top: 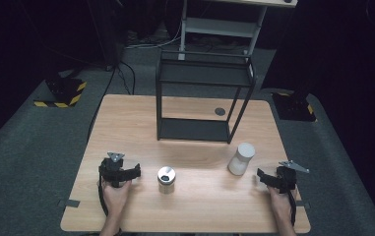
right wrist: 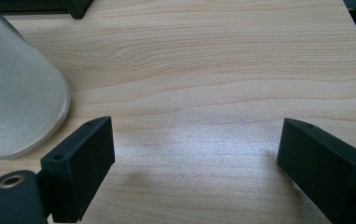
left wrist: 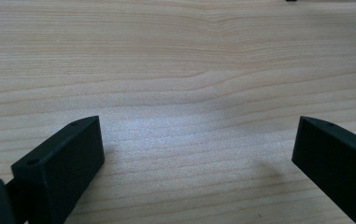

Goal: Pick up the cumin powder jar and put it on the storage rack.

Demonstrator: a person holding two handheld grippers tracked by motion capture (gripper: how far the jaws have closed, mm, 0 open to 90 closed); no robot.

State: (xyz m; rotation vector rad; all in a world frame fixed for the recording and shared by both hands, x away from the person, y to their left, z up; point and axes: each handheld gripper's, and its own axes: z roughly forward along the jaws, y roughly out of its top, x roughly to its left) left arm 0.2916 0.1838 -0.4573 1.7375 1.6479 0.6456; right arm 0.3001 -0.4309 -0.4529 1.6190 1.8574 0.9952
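Frosted white cup [top: 240, 158], standing upside down on the wooden table [top: 126, 118], sits just left of the right gripper [top: 268, 179], near but not touching it. That gripper's 2 jaws are spread wide over bare wood, holding nothing. A metal cylinder [top: 166, 179] stands at the table's middle front. Beside it, the left gripper [top: 126, 173] also rests with jaws wide apart and empty. Behind them stands a black shelf frame [top: 202, 98].

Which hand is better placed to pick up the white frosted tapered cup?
The right. The right tongs sit open just beside the white frosted tapered cup, which stands close to them in the right gripper view. The left tongs sit across the table, nearer the silver metal can.
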